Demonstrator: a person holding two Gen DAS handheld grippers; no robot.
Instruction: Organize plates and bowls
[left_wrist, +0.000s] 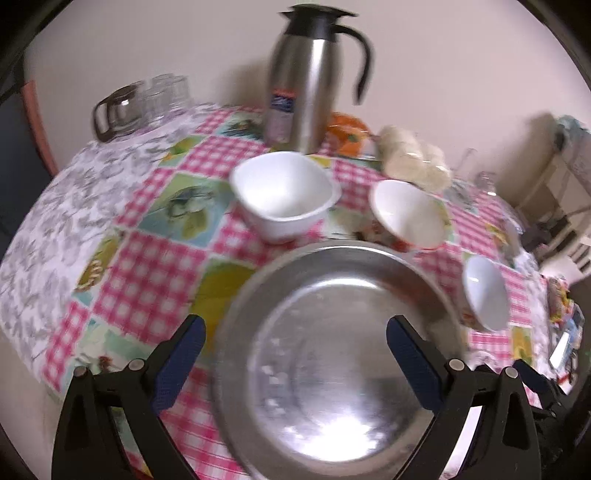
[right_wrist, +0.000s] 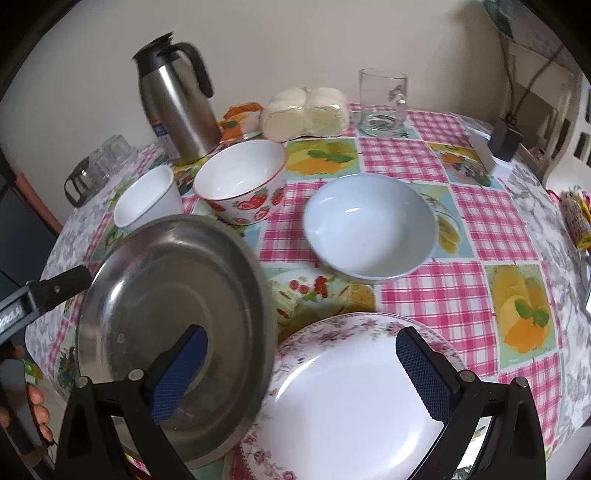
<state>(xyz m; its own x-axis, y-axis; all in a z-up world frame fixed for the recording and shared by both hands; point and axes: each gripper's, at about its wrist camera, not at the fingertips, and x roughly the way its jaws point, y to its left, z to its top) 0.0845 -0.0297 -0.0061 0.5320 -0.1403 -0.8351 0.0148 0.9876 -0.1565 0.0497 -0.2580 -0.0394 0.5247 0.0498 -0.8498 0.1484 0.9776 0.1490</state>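
Patchwork oilcloth (left_wrist: 155, 280), pink check and fruit panels, covers the table against a plain cream wall.

Left wrist view: your left gripper (left_wrist: 295, 354) stands wide apart, nothing between the pads. The steel plate (left_wrist: 332, 354) lies directly below and ahead, its far rim blurred. Beyond it sit a square white bowl (left_wrist: 284, 195) ahead, a strawberry bowl (left_wrist: 406, 214) ahead-right, and a pale bowl (left_wrist: 484, 291) further right. A steel carafe (left_wrist: 306, 81) stands behind them.

Right wrist view: your right gripper (right_wrist: 301, 373) is also fully spread, holding nothing. The floral plate (right_wrist: 351, 398) lies flat just under it; the steel plate (right_wrist: 173, 302) sits to its left, tilted, near edge overlapping the floral rim. Whether the left tool, entering at far left, touches it, I cannot tell. The pale bowl (right_wrist: 369, 229) is ahead.

Handling judgement: steel plate is likely light, stiff, slick; pinch the raised rim, not the face. Floral plate looks ceramic, heavier, chip-prone; grip its near rim and lift gently. Bowls: thin walls, take one side of the lip.
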